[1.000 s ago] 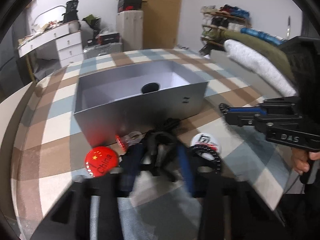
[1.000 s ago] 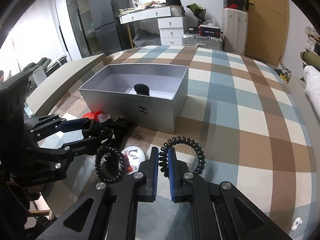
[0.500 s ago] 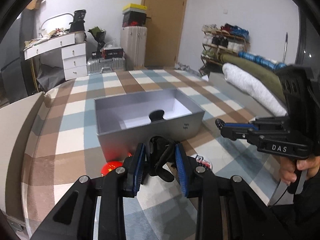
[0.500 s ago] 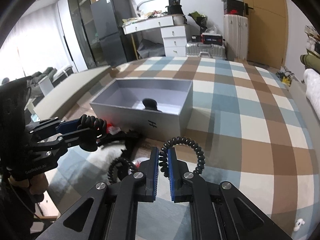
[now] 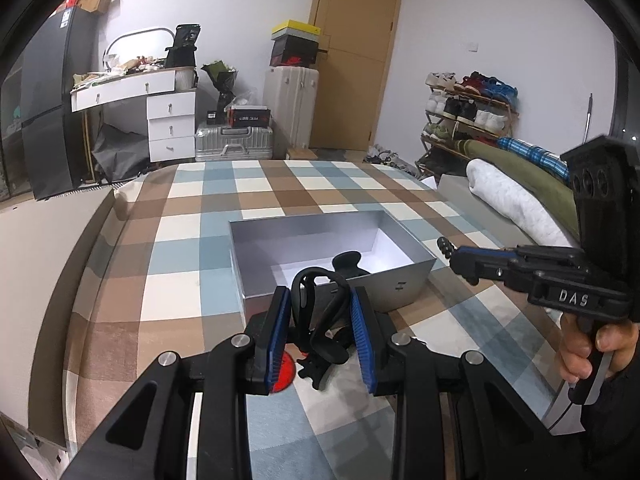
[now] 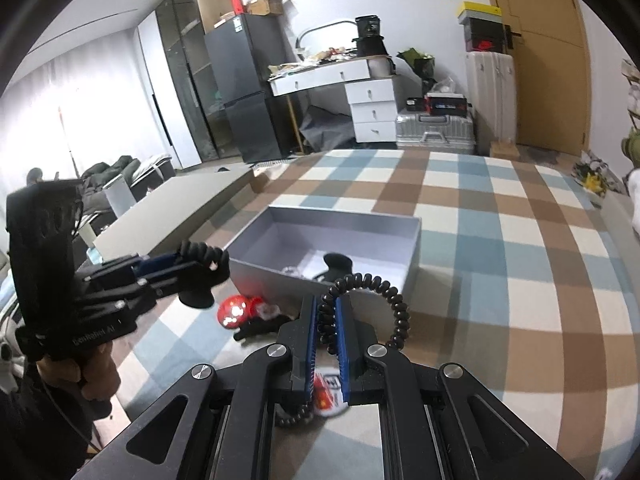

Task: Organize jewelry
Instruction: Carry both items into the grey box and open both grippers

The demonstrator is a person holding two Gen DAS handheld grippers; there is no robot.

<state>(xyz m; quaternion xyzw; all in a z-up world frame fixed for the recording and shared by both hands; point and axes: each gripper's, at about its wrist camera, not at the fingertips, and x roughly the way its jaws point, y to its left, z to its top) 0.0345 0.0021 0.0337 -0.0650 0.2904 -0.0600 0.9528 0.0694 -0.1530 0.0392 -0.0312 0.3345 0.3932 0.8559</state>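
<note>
One grey box (image 6: 400, 276), two red badges (image 6: 236, 310) (beside it), two claws (image 6: 327, 320).

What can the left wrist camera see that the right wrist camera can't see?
Only the left wrist view shows the shoe rack and the black clip from up close, held in the left gripper. Only the right wrist view shows the coiled black band pinched in the right gripper. Both show the grey box on the checked cloth.

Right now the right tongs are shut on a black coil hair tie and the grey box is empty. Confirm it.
Not quite. The right tongs do grip the black coil hair tie, but the grey box isn't empty: the right wrist view shows a dark item inside.
</note>
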